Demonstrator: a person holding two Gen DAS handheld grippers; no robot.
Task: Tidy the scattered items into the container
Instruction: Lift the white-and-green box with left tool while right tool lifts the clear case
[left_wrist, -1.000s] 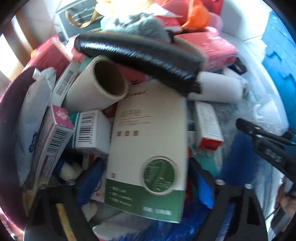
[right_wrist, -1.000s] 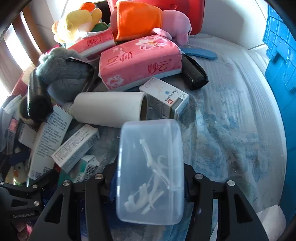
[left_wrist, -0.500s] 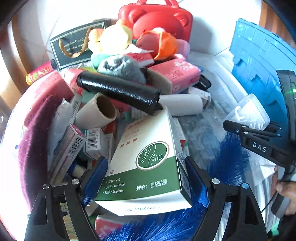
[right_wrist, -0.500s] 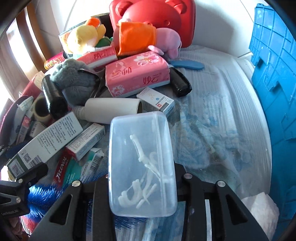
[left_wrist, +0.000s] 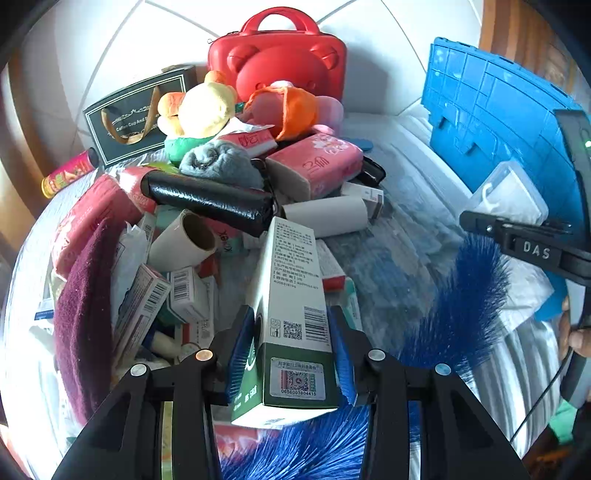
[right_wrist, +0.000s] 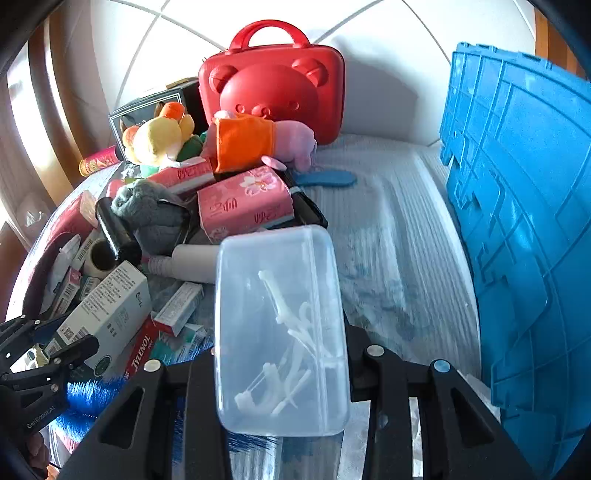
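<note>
The left gripper (left_wrist: 291, 354) is pinching a white-and-green box (left_wrist: 291, 295) between its blue pads, holding it raised above the heap of cartons, tissue packs (left_wrist: 317, 166) and plush toys (left_wrist: 199, 107). Further right, the right gripper (right_wrist: 282, 354) is clamping a clear plastic case (right_wrist: 280, 325) of floss picks over the white cloth (right_wrist: 388, 229), while the blue crate (right_wrist: 517, 206) is standing at the far right.

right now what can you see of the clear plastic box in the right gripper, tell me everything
The clear plastic box is a translucent rounded rectangle with a lid seam near its far end. White floss picks lie loose inside. The right gripper clamps its near half from both sides, long axis pointing forward, lifted above the cloth. Nothing else touches it. The blue crate stands to its right.
</note>
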